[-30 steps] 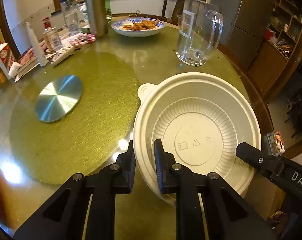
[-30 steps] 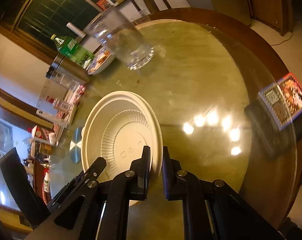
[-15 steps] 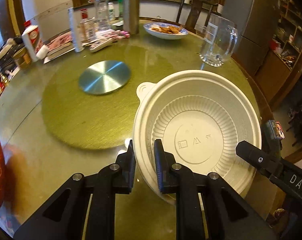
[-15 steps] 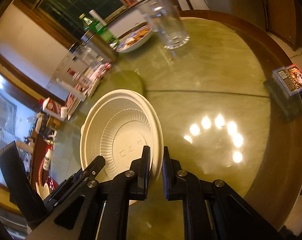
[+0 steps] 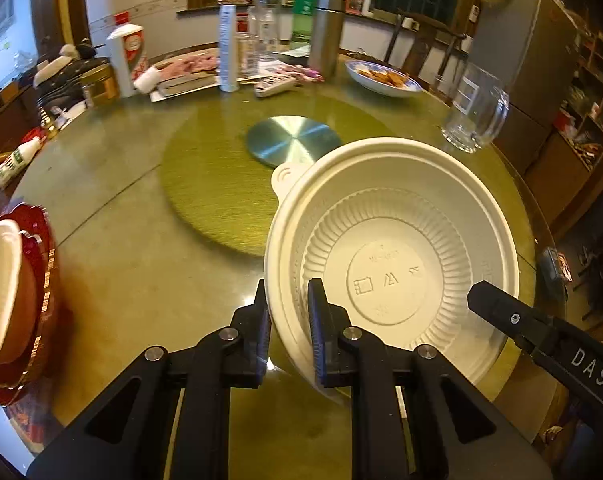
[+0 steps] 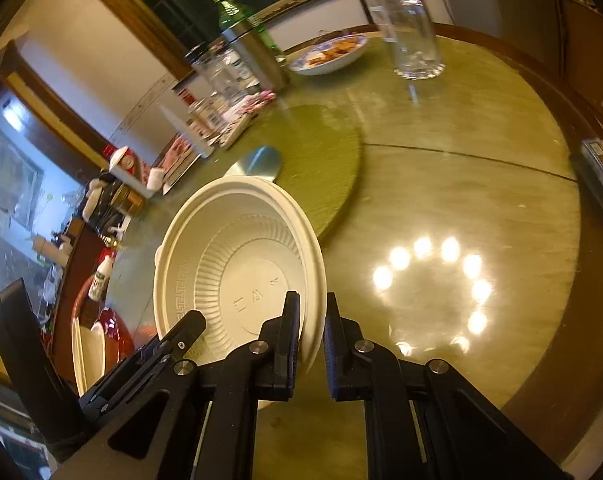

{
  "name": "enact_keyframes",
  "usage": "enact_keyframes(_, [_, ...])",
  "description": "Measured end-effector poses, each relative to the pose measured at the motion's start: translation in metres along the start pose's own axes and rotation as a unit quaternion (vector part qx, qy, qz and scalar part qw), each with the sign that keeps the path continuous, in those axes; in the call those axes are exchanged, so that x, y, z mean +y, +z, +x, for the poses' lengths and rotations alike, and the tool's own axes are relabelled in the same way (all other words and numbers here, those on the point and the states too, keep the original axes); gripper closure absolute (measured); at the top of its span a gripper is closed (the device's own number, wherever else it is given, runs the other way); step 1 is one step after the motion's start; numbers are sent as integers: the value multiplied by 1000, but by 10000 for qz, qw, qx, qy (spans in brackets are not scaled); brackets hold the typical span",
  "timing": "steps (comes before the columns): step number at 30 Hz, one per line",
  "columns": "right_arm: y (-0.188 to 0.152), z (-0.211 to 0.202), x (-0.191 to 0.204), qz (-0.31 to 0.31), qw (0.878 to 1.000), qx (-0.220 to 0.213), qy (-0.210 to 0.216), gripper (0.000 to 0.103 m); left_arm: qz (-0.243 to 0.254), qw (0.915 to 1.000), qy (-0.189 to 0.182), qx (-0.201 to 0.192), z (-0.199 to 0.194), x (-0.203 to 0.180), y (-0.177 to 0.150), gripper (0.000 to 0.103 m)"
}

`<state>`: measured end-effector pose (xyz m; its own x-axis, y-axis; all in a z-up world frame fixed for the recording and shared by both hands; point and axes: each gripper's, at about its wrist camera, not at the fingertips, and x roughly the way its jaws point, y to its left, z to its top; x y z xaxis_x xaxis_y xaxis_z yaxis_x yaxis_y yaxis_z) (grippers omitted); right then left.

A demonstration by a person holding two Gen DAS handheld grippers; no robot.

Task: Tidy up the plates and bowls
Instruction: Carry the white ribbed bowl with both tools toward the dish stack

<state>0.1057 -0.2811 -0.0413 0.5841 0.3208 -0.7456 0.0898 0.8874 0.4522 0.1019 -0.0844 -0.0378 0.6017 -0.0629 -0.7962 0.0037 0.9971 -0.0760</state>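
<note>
Cream-white and ribbed, the disposable bowl (image 5: 389, 264) is hanging tilted above the near right part of the round glass-topped table (image 5: 133, 248). The left gripper (image 5: 288, 320) is pinching its near left rim between nearly closed jaws, and the right gripper (image 6: 311, 328) is clamping the opposite rim likewise. A red plate stack (image 5: 25, 300) is sitting at the far left edge.

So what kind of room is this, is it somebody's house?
Probably a home dining room. There's a big round table with a turning tray in the middle, a dish of food, bottles, a glass mug, and cluttered shelves at the side.
</note>
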Motion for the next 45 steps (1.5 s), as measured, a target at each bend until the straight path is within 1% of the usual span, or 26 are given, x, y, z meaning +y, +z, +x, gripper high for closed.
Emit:
enact_keyframes(8, [-16,-8,37,-368,9992,-133,48,92,-176,9997,49,-169,-20,27,-9,88])
enact_keyframes(15, [-25,-14,48,-509,9985,-152,139,92,-209,9994,106,-254,-30,38,-15,88])
enact_keyframes(23, [-36,-7,58,-623,9977,-48,264,92,-262,9987,264,-335,-41,53,-26,88])
enact_keyframes(32, [-48,-5,82,-851,9957,-38,374,92,-356,9971,422,-514,-58,75,-32,88])
enact_keyframes(45, [-54,-4,111,-1119,9927,-50,439,92,-507,9948,512,-724,-74,95,-37,88])
